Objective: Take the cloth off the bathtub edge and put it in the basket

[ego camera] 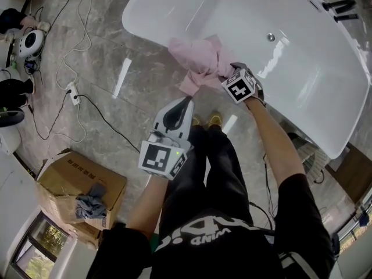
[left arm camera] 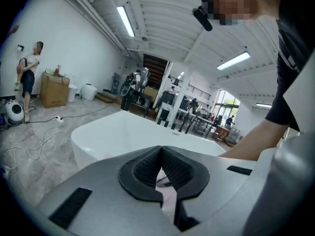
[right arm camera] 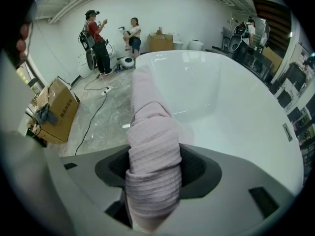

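Now: right gripper [right arm camera: 153, 168] jaws pinch cloth [right arm camera: 147, 117], stretched lengthwise along bathtub edge [ego camera: 145, 32]; left gripper [left arm camera: 160, 154] jaws together.

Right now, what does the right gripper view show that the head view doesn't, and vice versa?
Only the right gripper view: the right gripper closed on a bunched fold of the pink cloth, and two people by the far wall. Only the head view: the left gripper, closed, just short of the cloth's hanging end. Both: the cloth draped over the white bathtub edge, and the cardboard box.
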`<state>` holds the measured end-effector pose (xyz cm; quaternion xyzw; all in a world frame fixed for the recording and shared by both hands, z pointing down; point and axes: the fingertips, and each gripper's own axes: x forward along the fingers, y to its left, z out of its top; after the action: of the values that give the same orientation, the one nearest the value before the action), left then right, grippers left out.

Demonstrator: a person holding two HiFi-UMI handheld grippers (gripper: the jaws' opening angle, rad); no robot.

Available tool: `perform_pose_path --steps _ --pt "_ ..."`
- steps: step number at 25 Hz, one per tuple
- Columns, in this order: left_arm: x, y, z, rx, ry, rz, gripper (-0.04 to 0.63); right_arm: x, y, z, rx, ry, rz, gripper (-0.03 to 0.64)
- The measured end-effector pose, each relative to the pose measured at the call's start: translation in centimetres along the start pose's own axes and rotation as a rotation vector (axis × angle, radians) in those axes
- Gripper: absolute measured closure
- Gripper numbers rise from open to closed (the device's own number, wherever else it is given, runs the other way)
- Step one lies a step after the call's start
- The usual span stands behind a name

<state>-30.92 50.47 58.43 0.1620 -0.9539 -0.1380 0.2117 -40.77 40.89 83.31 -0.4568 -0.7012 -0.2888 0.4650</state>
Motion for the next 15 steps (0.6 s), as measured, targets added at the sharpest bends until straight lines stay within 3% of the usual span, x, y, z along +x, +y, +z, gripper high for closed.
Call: perform_pose_path --steps 5,8,15 --pt "-0.6 -0.3 0.9 0.006 -0.007 -0.001 0.581 -2.1 0.0 0.4 0.007 -0.008 -0.002 0.407" --pt "-1.0 -0.3 1.1 0.014 -0.003 -0.005 0.581 -3.3 0.4 0.5 0.049 -0.03 0.004 0.522" --pt "-2.0 -0.8 2.3 0.028 -0.009 0.002 0.581 -6.1 0.5 1.4 0.135 -0.103 -0.031 0.535"
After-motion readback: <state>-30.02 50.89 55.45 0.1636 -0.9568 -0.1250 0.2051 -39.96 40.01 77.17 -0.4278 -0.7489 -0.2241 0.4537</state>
